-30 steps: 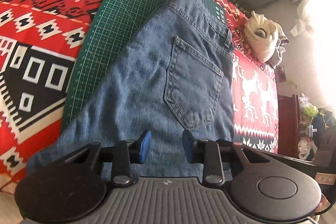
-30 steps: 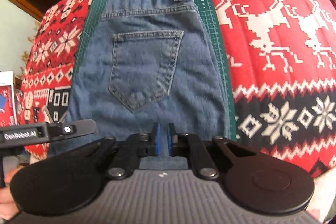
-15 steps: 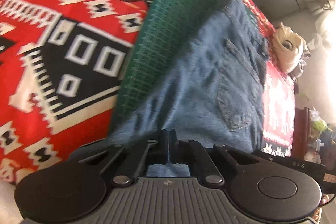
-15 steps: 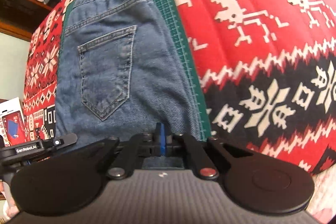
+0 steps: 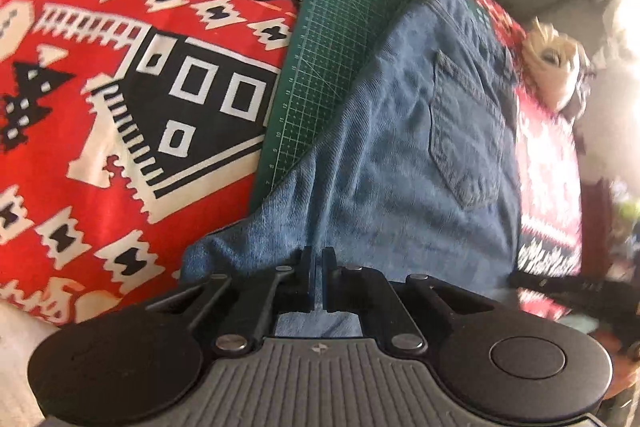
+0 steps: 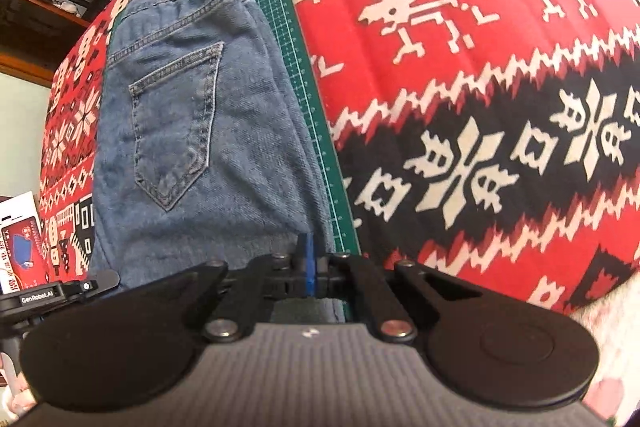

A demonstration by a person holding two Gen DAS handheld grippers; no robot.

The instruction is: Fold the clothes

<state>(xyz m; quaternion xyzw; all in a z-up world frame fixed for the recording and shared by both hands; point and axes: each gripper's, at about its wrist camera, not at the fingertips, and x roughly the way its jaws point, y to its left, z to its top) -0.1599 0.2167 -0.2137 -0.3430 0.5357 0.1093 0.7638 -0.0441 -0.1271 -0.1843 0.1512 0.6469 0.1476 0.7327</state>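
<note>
Jaws of the left hand-held gripper (image 5: pixel 318 259) are pinched together on the near edge of the blue jeans (image 5: pixel 404 163), at their left corner, where denim bunches up around the tips. Jaws of the right hand-held gripper (image 6: pixel 311 259) are likewise clamped on the jeans' near right corner, just beside the green cutting mat (image 6: pixel 308 99). Both grippers point steeply down. The jeans lie back-pocket up on the mat, over a red patterned blanket (image 6: pixel 480 75).
</note>
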